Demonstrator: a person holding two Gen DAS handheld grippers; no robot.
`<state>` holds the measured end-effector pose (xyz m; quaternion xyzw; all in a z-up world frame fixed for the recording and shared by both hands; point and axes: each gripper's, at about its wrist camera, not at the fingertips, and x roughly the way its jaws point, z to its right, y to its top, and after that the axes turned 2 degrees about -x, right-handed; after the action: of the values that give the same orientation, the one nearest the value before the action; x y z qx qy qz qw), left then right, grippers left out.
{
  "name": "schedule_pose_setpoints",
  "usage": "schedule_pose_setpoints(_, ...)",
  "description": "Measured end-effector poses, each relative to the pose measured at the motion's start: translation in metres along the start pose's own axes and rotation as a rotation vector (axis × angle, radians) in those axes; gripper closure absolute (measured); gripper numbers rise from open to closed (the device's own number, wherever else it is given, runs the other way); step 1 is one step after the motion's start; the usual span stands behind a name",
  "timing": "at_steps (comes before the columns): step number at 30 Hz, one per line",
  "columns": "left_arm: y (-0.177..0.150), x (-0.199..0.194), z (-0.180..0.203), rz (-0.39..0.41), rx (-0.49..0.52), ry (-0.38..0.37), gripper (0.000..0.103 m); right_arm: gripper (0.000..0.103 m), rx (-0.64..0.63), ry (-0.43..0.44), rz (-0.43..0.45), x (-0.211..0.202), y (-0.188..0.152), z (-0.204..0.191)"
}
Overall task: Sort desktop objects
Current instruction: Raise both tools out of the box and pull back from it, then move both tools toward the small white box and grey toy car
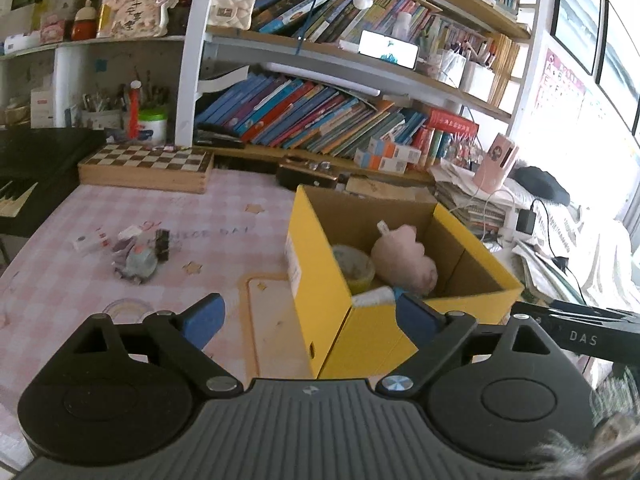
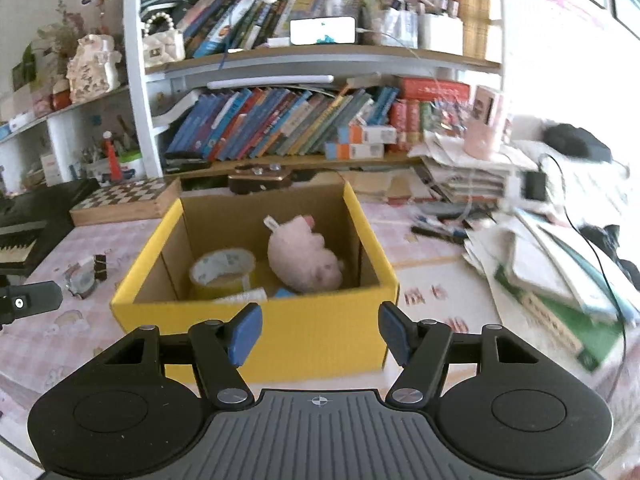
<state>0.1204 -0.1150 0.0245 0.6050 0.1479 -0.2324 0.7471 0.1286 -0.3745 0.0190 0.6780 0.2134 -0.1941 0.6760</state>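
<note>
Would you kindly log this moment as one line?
left hand-held gripper: open, empty | right hand-held gripper: open, empty | yellow box: tape roll, pink plush toy

Home study: crammed bookshelves [image 1: 320,116], chessboard [image 1: 148,166], piano keys [image 1: 12,196].

leaning books [image 1: 304,116], chessboard [image 1: 148,164], piano keys [image 1: 12,200]

A yellow cardboard box [image 2: 280,332] is showing a raw brown matt inside. A fuzzy pink plush toy [image 2: 304,256] and a glossy tape roll [image 2: 222,268] are lying in it. A pink checked cloth is covering the bench [image 1: 100,280]. Matt black plastic grippers are bearing blue rubbery fingers [image 2: 244,332].
</note>
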Motion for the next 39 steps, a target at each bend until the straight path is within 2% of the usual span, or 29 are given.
schedule_pose_setpoints(15,-0.043,-0.052,-0.038,-0.057,0.057,-0.039,0.010,0.037,0.125,-0.070,-0.049,-0.053,-0.069,-0.069)
schedule_pose_setpoints(22,-0.060,-0.068,-0.057,-0.087,0.110,-0.044,0.010,0.037,0.108,-0.033,-0.093,-0.063,-0.089,-0.108)
schedule_pose_setpoints(39,-0.069,-0.096,-0.114,-0.099,0.066,0.015,0.010,0.033,0.026,0.046,-0.116,-0.072,-0.102,-0.175)
